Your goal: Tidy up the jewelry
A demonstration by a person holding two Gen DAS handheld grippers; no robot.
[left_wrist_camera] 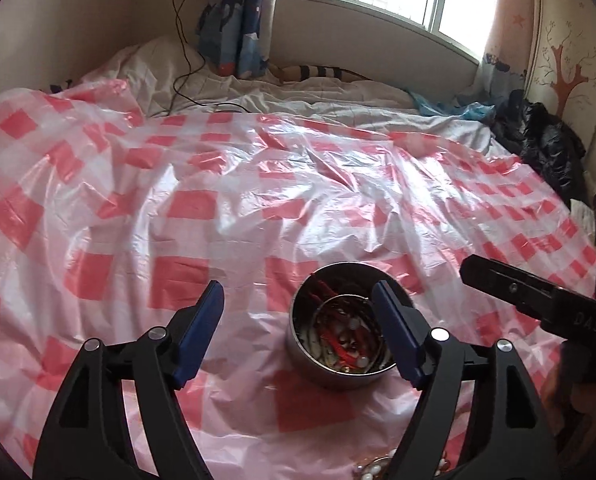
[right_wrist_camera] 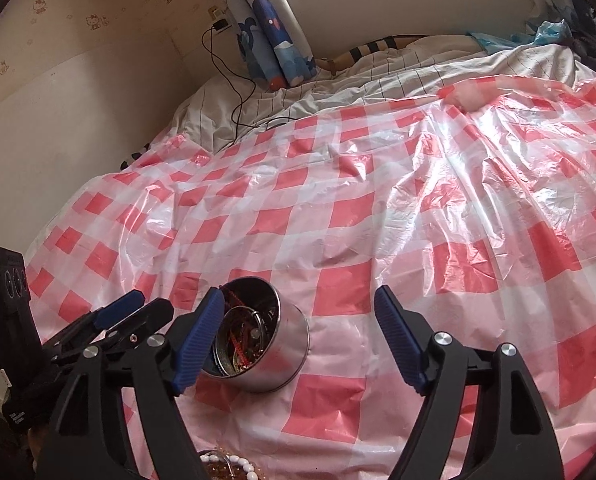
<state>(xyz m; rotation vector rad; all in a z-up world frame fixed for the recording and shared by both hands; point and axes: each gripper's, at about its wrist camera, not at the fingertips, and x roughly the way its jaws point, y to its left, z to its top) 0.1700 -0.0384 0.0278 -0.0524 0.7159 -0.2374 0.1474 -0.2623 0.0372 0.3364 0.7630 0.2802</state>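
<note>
Nearest, at the bottom edge of both views: a small pile of loose jewelry (right_wrist_camera: 226, 466), white beads & amber bits, on the bed, mostly cut off by the frame. Left gripper (left_wrist_camera: 298, 338) is spread wide w/ nothing between the fingers; right gripper (right_wrist_camera: 298, 340) likewise spread & empty. Just beyond them a round metal tin (left_wrist_camera: 340, 332) sits on the checked plastic sheet (left_wrist_camera: 226, 208), open top, already holding red strands, rings & pearls. Looks like a between-items moment: one piece prob. just dropped in, more still outside. Next move calls for bringing a gripper back & down to the near pile, pinching one piece w/o snagging the sheet, then carrying it over the tin's mouth. Farther off: rumpled bedding, curtain, window.
</note>
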